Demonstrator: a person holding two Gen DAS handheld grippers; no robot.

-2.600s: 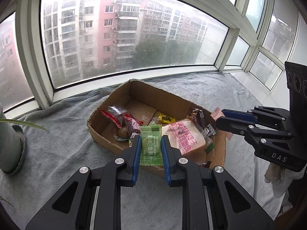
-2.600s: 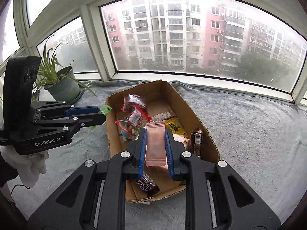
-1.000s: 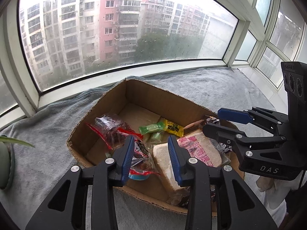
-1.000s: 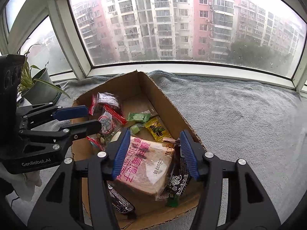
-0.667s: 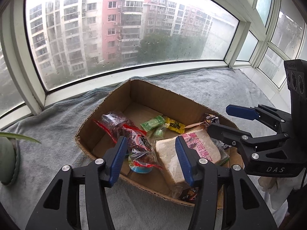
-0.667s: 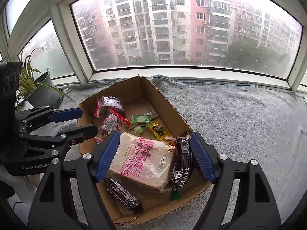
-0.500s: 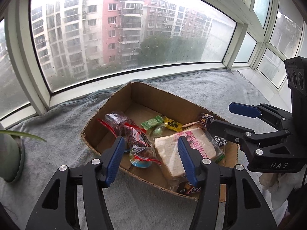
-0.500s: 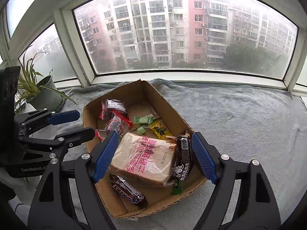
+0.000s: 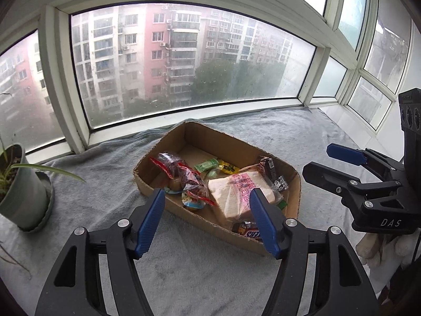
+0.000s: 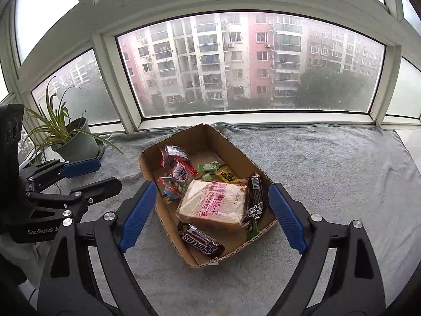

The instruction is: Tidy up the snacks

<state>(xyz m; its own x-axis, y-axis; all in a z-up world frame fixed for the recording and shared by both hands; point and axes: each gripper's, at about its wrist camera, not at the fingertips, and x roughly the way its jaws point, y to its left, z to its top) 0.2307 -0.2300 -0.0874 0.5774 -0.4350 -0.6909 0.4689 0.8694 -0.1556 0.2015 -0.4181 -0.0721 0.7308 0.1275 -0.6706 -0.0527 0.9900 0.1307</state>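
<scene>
Both grippers no longer hold the green and pink packets seen earlier; the left gripper and right gripper are empty, their jaws opening wide, so the snacks now lie in the cardboard box. The box sits at 12 o'clock from each gripper, below and apart from the jaws, with the bread pack nearest.

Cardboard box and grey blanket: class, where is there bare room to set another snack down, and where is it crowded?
Free: the cardboard box's floor in its far corner by the window, and the grey blanket right of the box. Crowded: the near end, where bread pack, Snickers bar and dark wrapper overlap.
</scene>
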